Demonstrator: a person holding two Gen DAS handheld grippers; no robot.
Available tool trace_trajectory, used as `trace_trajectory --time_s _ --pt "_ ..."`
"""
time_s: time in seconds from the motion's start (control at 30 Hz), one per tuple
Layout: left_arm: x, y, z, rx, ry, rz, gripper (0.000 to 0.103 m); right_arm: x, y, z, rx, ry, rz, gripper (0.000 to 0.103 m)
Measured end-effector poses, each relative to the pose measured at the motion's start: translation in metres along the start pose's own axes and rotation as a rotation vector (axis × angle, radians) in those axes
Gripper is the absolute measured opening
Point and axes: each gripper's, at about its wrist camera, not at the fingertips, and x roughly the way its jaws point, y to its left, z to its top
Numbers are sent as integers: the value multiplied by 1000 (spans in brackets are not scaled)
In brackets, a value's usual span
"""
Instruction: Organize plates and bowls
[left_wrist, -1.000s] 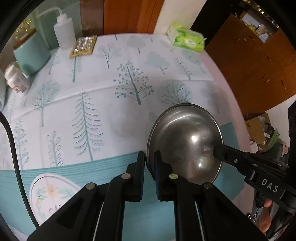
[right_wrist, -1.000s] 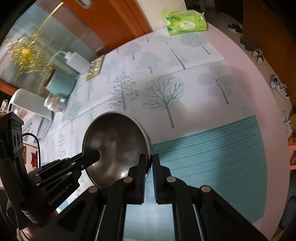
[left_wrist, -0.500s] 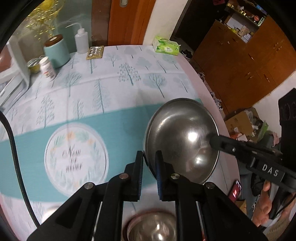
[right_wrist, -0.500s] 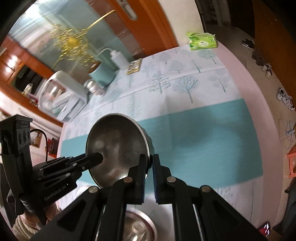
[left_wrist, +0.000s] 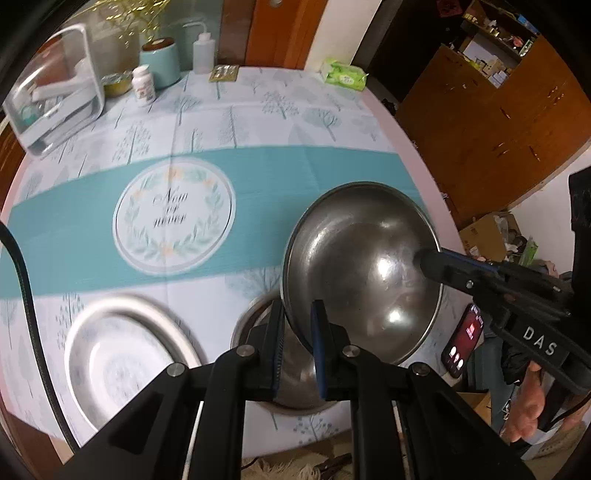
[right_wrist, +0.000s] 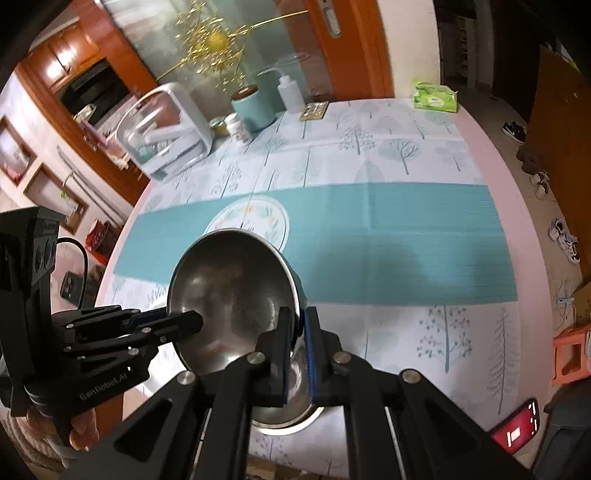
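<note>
A steel bowl (left_wrist: 362, 266) is held in the air between both grippers, tilted. My left gripper (left_wrist: 298, 321) is shut on its left rim; it shows in the right wrist view (right_wrist: 184, 325). My right gripper (right_wrist: 299, 332) is shut on the bowl's (right_wrist: 229, 291) opposite rim and shows in the left wrist view (left_wrist: 428, 262). Below the held bowl a second steel bowl (left_wrist: 295, 384) sits on the table near the front edge, partly hidden; in the right wrist view it (right_wrist: 291, 410) lies under my fingers. A steel plate (left_wrist: 122, 362) lies to its left.
The round table (right_wrist: 406, 236) has a tree-print cloth. At the back stand a clear storage box (left_wrist: 55, 107), a teal canister (left_wrist: 160, 66), a squeeze bottle (left_wrist: 203, 51), a pill bottle (left_wrist: 144, 86) and a green tissue pack (left_wrist: 343, 75). A phone (left_wrist: 463, 343) lies at the right front edge.
Both grippers have carried the bowl back toward the near edge and higher. The second bowl and the steel plate have come into view beneath.
</note>
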Motion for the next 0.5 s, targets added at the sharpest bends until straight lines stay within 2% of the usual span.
trace_trajectory --time_s 0.13,0.27,0.5 --pt "18 2 -32 -17 35 30 12 18 0 -21 -15 69 7 7" --pt "41 3 -50 -29 88 45 13 41 -4 -40 -3 141 -5 7" --pt "67 13 -58 -59 149 48 13 65 -7 -50 4 203 -17 7"
